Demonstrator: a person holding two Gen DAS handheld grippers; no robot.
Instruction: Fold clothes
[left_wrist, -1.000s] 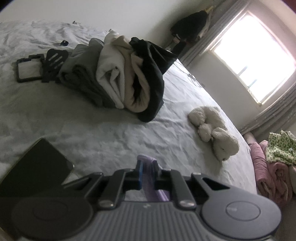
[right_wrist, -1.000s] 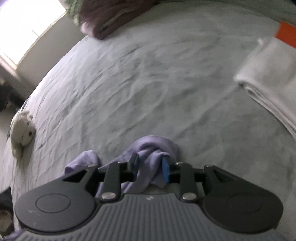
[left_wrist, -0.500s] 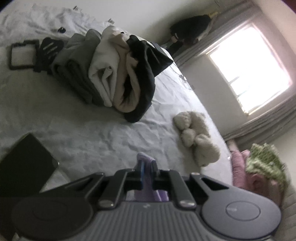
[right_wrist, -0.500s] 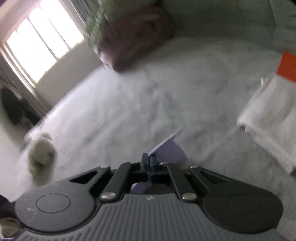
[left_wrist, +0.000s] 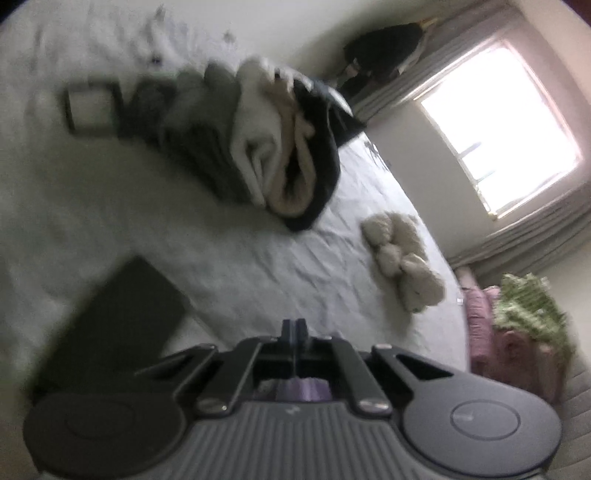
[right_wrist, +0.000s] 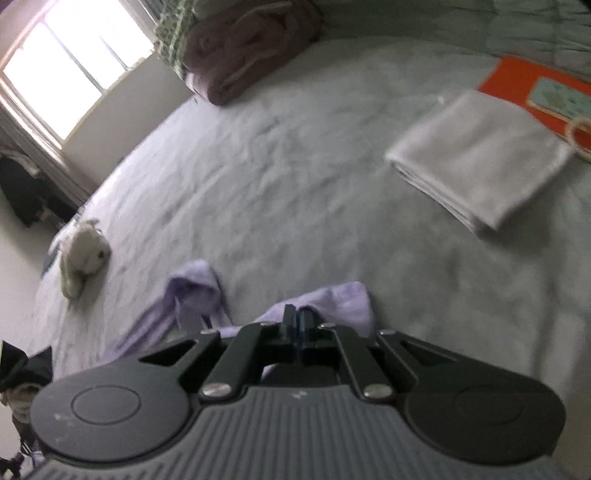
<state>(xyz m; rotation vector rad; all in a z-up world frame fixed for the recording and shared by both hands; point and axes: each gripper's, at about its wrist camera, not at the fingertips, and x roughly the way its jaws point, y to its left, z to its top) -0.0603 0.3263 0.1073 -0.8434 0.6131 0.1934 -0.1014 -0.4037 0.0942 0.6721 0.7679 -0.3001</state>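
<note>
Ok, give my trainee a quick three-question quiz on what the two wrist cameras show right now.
1. True or false: the right tool is shut on the lilac garment.
2. What lies folded on the bed ahead and to the right in the right wrist view? A) white towel B) black jacket C) green blanket
3. Fill in: the cream ____ lies between the clothes pile and the window.

Key: 1 true. 2 A, white towel. 3 soft toy.
</note>
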